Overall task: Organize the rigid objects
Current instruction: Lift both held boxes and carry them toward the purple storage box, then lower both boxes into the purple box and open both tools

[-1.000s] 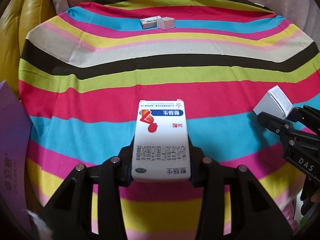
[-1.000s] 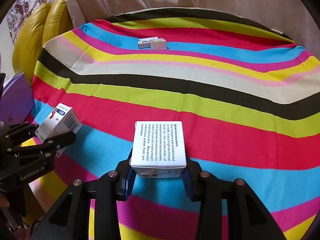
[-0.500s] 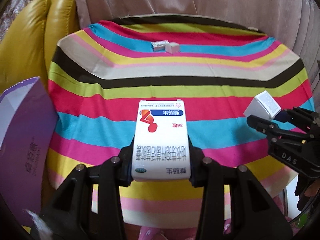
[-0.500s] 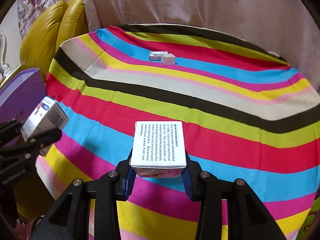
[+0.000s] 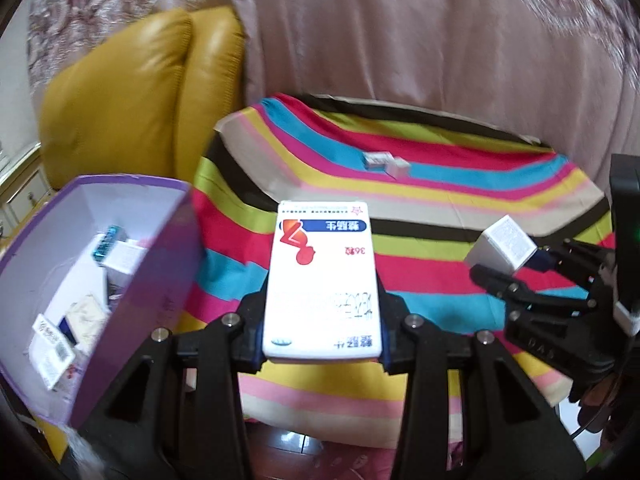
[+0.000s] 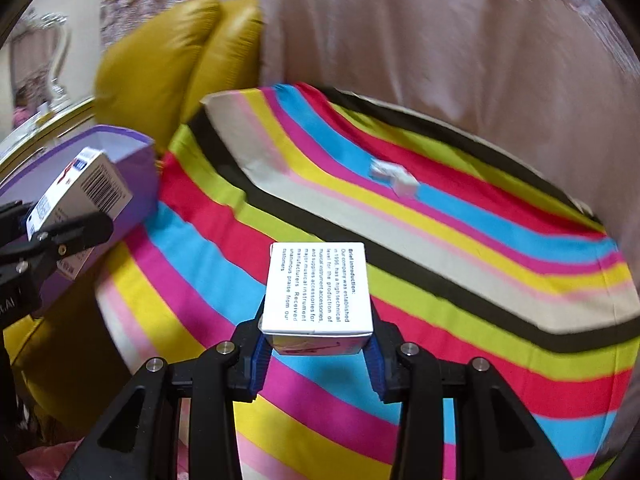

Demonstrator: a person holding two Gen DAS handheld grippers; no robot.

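Note:
My left gripper (image 5: 322, 344) is shut on a long white medicine box (image 5: 322, 280) with blue and red print, held in the air over the near edge of the striped table. My right gripper (image 6: 316, 354) is shut on a small white box (image 6: 318, 288) with black English text. In the left wrist view the right gripper (image 5: 516, 268) and its small box (image 5: 500, 246) hang at the right. In the right wrist view the left gripper (image 6: 52, 224) and its box (image 6: 80, 192) hang at the left, in front of the purple box (image 6: 132, 184).
An open purple box (image 5: 152, 280) at the table's left holds several small packages. Two small boxes (image 5: 386, 162) lie together on the far blue stripe of the tablecloth (image 5: 460, 200). A yellow leather sofa (image 5: 132, 92) and a pink curtain (image 5: 420, 40) stand behind.
Both grippers have risen and pulled back from the table with their boxes held. The table looks smaller and the purple box's inside has come into the left wrist view.

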